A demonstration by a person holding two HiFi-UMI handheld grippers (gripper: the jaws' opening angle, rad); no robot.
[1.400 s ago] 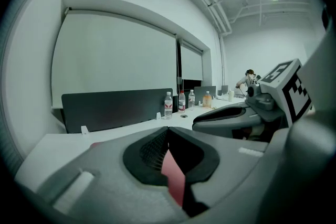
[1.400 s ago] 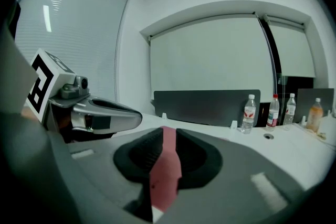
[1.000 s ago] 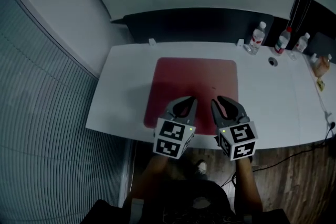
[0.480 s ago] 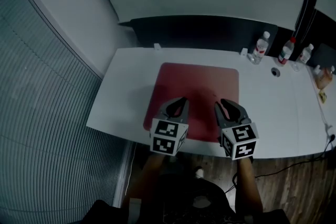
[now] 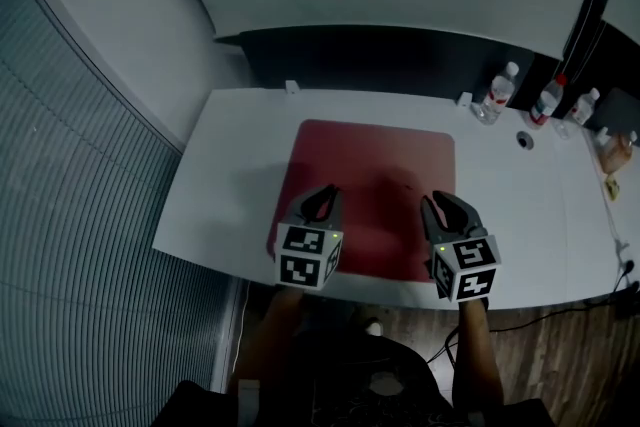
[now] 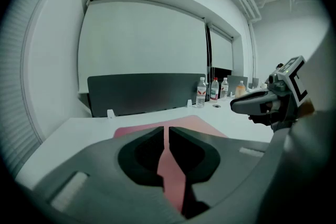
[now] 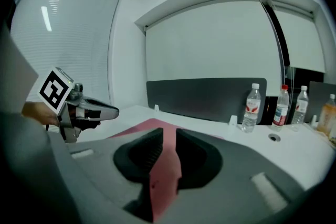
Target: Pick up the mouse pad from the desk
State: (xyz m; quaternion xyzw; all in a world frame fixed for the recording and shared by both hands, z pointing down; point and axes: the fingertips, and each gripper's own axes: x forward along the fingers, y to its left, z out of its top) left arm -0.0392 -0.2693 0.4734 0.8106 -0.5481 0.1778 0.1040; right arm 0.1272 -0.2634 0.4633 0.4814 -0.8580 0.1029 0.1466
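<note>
mouse pad [image 5: 375,177], red, flat on the white worktop [image 5: 235,165]. left tool [image 5: 326,191] above the pad's near left corner, jaws pressed together, gripping nothing; right tool [image 5: 441,201] above its near right corner, jaws slightly spread, gripping nothing. bottles [image 5: 500,93] beyond the pad's far right corner.

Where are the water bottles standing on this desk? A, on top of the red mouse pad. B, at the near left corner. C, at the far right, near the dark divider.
C: in the head view the water bottles stand in a row at the far right of the desk by the dark divider, clear of the red mouse pad.
</note>
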